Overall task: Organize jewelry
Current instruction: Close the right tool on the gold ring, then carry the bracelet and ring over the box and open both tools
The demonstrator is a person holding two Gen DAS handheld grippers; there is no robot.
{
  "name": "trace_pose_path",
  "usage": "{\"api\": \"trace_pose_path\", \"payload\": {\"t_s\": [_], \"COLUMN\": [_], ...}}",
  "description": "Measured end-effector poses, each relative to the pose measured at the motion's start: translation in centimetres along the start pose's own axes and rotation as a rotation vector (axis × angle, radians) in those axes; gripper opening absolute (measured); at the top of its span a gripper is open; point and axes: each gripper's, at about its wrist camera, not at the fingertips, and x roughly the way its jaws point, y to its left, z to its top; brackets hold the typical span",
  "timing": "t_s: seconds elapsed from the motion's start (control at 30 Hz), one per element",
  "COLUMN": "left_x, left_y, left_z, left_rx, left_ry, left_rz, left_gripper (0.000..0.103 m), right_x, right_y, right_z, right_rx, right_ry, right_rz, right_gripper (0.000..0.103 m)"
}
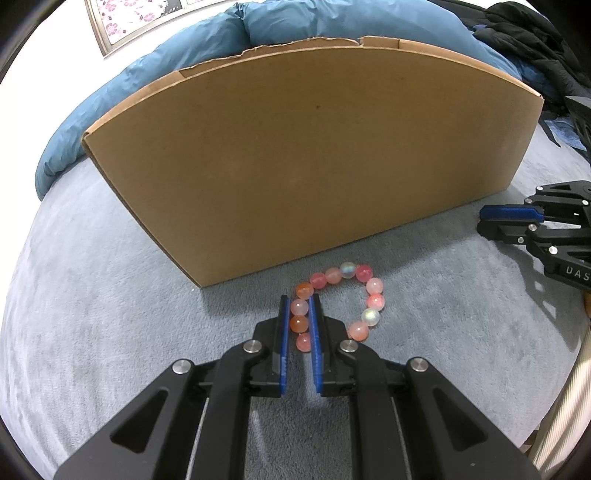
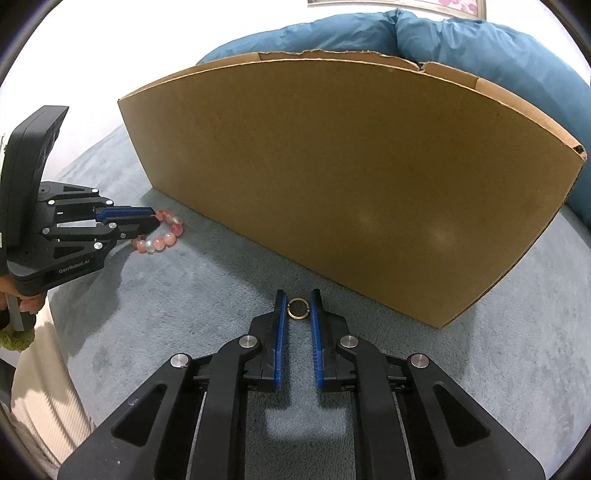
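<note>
A pink and orange bead bracelet lies on the grey blanket before a cardboard box. My left gripper has its jaws closed against the bracelet's left side, beads pinched between the blue pads. It also shows in the right wrist view, with the bracelet at its tips. A small gold ring lies flat on the blanket in front of the box. My right gripper has its jaws on either side of the ring, pads touching or nearly touching it. The right gripper shows in the left view.
A blue duvet is heaped behind the box. Dark clothing lies at the far right. A framed floral picture hangs on the wall. The grey blanket covers the bed. A sleeve and hand show at the left.
</note>
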Motion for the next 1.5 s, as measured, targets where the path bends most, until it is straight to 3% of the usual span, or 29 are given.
{"api": "trace_pose_path", "payload": {"t_s": [0.97, 1.27, 1.5], "left_x": [-1.3, -4.9, -9.6], "left_y": [-1.0, -1.6, -2.4], "left_z": [-0.4, -0.1, 1.6], "left_rx": [0.018, 0.025, 0.057], "left_ry": [-0.036, -0.134, -0.238], "left_rz": [0.020, -0.003, -0.028], "left_gripper": [0.009, 0.009, 0.009], "right_x": [-3.0, -5.3, -9.4], "right_y": [-0.2, 0.2, 0.4], "right_z": [-0.4, -0.2, 0.4], "right_rx": [0.004, 0.002, -0.019], "right_ry": [-0.069, -0.119, -0.192], "right_rz": [0.005, 0.003, 0.009], "right_gripper": [0.010, 0.010, 0.010]}}
